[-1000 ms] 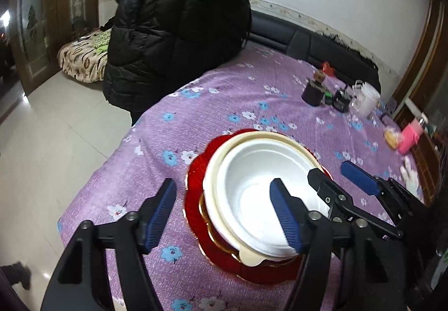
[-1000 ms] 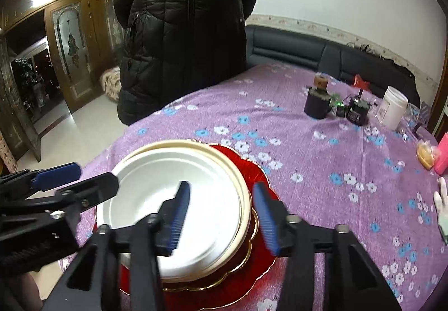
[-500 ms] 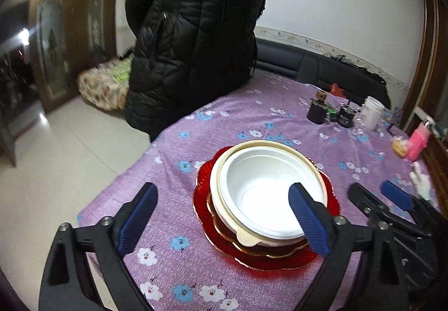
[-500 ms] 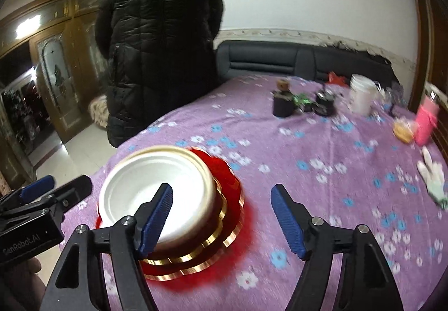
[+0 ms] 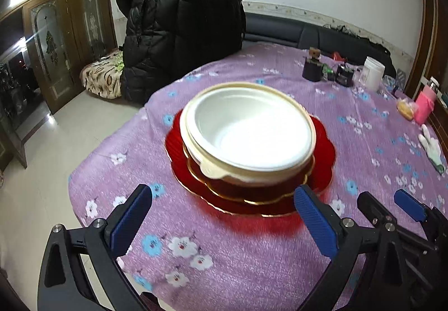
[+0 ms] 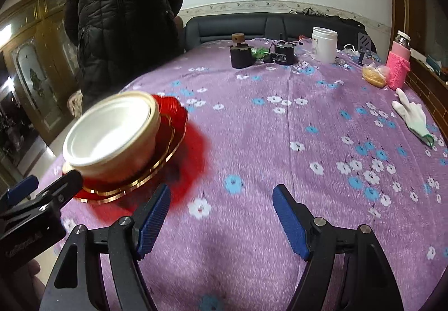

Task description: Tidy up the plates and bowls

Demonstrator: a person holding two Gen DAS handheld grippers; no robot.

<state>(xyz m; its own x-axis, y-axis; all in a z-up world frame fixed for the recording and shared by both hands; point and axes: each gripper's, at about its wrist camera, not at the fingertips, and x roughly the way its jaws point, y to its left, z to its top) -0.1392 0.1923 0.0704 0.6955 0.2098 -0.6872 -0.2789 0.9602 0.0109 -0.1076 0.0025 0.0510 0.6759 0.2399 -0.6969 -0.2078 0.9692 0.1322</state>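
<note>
The white bowl (image 5: 249, 129) sat nested in a cream bowl (image 5: 212, 169), which sat on a gold-rimmed plate (image 5: 252, 196), itself on a wide red plate (image 5: 324, 148); the whole stack rested on the worktop (image 5: 252, 260), covered by a purple cloth with blue and white flowers. Everything else is placed here relative to that stack.

Left of the stack and beyond the worktop's edge stood a person in a black quilted coat (image 5: 182, 11), back turned. Just in front of the stack, the left hand-held gripper (image 5: 224, 215) hovered above the cloth with its blue pads spread wide. Its jaws had just been opening, and nothing was between them or touching them; the stack lay beyond the fingertips.

To the right of the stack, in the right wrist view, the right hand-held gripper (image 6: 221, 215) hung over bare cloth, its jaws well apart and empty. These too had just been opening.

Far behind and right of the stack stood a dark pot with a cork-like top (image 6: 240, 54), a small black cylinder (image 6: 283, 54), and a white jar (image 6: 324, 44). Further right were a pink-sleeved bottle (image 6: 399, 64) and a white glove (image 6: 411, 115) lying flat.
</note>
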